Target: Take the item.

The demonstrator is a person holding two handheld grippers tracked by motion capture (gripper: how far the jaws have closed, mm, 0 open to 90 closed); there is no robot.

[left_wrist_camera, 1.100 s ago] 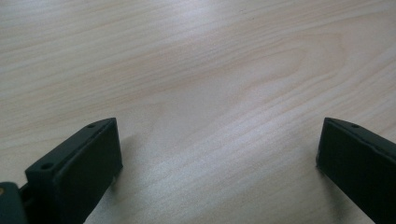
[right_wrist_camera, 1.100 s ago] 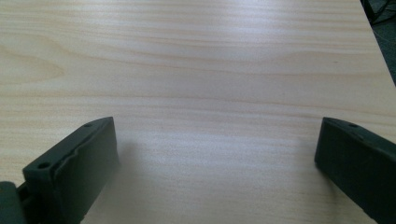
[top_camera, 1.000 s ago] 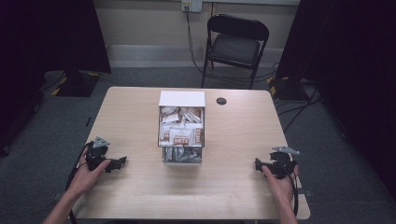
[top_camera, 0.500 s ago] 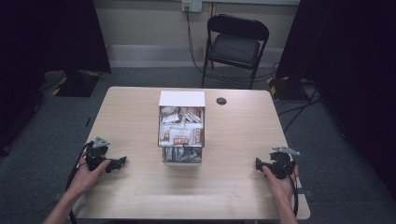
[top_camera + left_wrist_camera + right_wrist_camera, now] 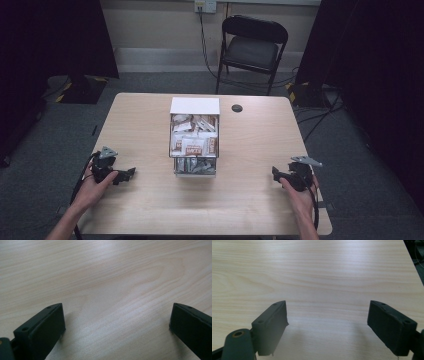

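Observation:
A clear box full of small packets stands at the middle of the wooden table, with a white lid or card at its far end. My left gripper rests on the table near the left front, held by a hand, jaws pointing right toward the box. In the left gripper view my left gripper stands open over bare wood. My right gripper lies near the right front edge, held by the other hand. My right gripper is open in its own view, with nothing between the jaws.
A small black round object lies on the table behind and right of the box. A black folding chair stands beyond the far edge. Cables run across the floor at the right.

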